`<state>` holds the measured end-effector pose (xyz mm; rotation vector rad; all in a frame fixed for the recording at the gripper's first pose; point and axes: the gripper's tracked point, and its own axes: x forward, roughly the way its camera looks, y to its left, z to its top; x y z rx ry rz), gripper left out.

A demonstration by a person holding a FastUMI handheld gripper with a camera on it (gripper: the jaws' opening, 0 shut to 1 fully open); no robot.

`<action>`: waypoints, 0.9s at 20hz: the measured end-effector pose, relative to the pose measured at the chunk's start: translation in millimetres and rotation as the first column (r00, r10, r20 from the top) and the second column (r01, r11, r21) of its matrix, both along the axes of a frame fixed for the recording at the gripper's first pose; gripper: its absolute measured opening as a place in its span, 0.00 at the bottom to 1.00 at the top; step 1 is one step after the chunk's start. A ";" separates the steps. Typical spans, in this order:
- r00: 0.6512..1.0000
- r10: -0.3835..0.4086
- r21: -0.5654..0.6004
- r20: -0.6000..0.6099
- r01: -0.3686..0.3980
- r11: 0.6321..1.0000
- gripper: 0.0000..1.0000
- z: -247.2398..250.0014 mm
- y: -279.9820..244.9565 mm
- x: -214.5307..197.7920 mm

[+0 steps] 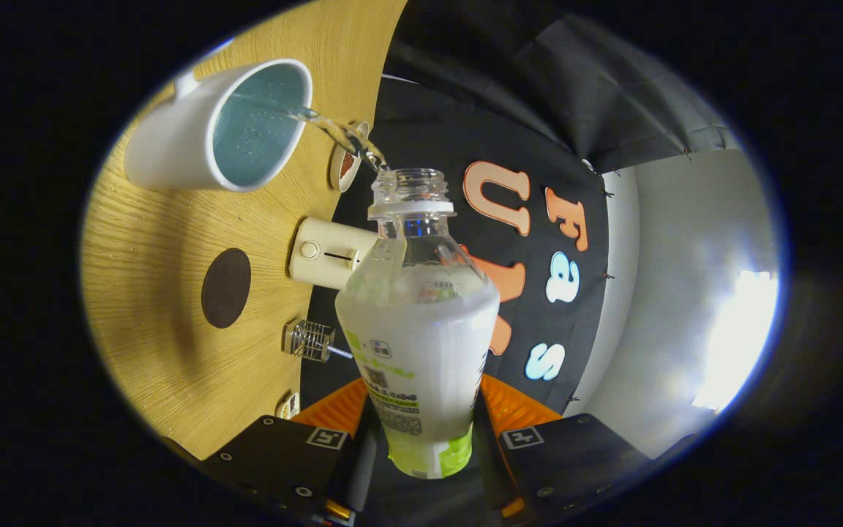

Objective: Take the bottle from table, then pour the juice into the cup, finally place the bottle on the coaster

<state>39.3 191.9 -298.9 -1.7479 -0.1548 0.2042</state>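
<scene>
The tongs (421, 439) pinch the uncapped plastic bottle (421, 351) by its lower body, both fingers pressing its sides; the bottle is tipped, a clear stream running from its mouth into the white cup (195, 139) on the wooden worktop (143, 307); the dark round coaster (225, 288) lies beside the cup, apart from it.
</scene>
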 end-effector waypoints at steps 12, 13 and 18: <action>0.999 0.028 -0.054 0.023 -0.027 0.998 0.61 13.6 5.8 3.6; 0.999 0.033 -0.063 0.027 -0.031 0.998 0.61 15.0 5.7 3.3; 0.999 0.042 -0.093 0.029 -0.040 0.995 0.61 15.3 6.1 4.9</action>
